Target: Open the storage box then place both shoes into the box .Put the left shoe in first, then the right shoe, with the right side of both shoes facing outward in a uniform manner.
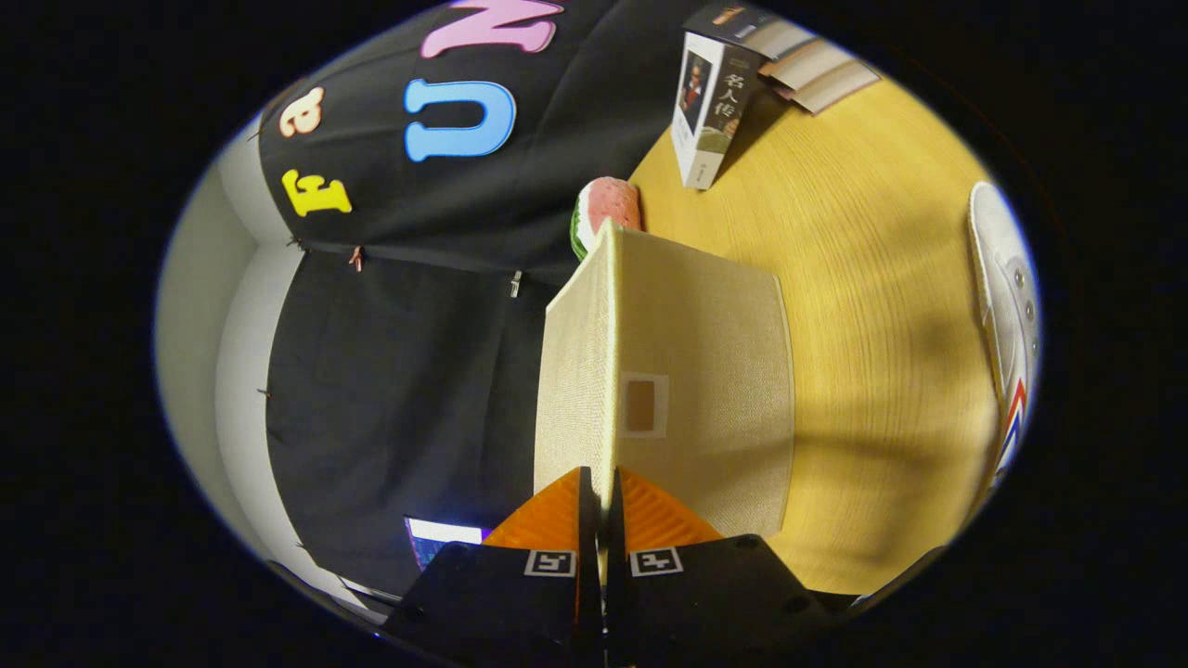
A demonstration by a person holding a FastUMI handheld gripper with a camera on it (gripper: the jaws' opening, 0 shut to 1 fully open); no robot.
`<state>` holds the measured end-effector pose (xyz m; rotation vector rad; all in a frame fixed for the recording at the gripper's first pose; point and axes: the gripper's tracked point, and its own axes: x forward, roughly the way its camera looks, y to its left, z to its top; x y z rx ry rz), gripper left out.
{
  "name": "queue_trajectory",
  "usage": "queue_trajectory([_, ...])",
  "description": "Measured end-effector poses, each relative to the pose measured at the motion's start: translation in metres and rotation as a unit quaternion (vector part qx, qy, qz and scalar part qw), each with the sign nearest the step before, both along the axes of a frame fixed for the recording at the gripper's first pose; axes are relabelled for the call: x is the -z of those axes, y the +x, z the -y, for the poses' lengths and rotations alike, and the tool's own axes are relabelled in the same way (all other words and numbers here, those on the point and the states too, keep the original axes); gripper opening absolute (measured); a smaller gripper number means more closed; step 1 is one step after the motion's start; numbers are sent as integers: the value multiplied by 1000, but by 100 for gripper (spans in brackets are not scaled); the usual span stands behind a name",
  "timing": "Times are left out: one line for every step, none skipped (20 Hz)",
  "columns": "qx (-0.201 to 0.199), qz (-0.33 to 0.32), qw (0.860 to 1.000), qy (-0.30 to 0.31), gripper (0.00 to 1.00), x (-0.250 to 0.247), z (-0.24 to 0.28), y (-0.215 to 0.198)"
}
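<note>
1. The claw [601, 496] is seen clenched on the thin edge of the storage box's lid [608, 371], with one finger pressed against each face of the panel.
2. The storage box [705, 390], of beige woven fabric, is shown just ahead of the fingers, resting on the wooden table [882, 306]; a small square patch is borne on its broad face.
3. One white shoe [1007, 315] is seen on the table, well apart from the box, to the right.
4. A watermelon-slice toy [608, 209] lies just beyond the box.
5. A boxed book [710, 111] stands far off, with further books [817, 74] beside it.
</note>
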<state>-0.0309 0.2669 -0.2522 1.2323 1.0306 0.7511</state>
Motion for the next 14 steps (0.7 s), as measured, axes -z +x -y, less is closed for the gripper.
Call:
queue_trajectory([1, 7, 1000, 11, 6, -11, 4, -4])
queue_trajectory([9, 16, 999, 28, 6, -27, 6, -2])
queue_trajectory([18, 26, 999, 38, 6, -43, 13, 1])
queue_trajectory([25, 39, 998, 42, 6, -56, 14, 5])
queue_trajectory([27, 51, 998, 40, 6, -68, 12, 10])
queue_trajectory([25, 66, 997, 40, 6, -81, 8, 14])
queue_trajectory([20, 83, 996, 36, 6, -96, 3, 15])
queue_trajectory([14, 100, 994, 30, 6, -111, -4, 17])
queue_trajectory([7, 117, 993, 21, 6, -124, -13, 19])
queue_trajectory([0, 131, 991, 11, 6, -134, -23, 23])
queue_trajectory([-6, 142, 990, 1, 7, -144, -35, 26])
queue_trajectory([-10, 147, 989, -7, 7, -153, -47, 30])
queue_trajectory([-16, 151, 988, -14, 6, -161, -59, 32])
queue_trajectory([-20, 156, 987, -25, 7, -167, -72, 35])
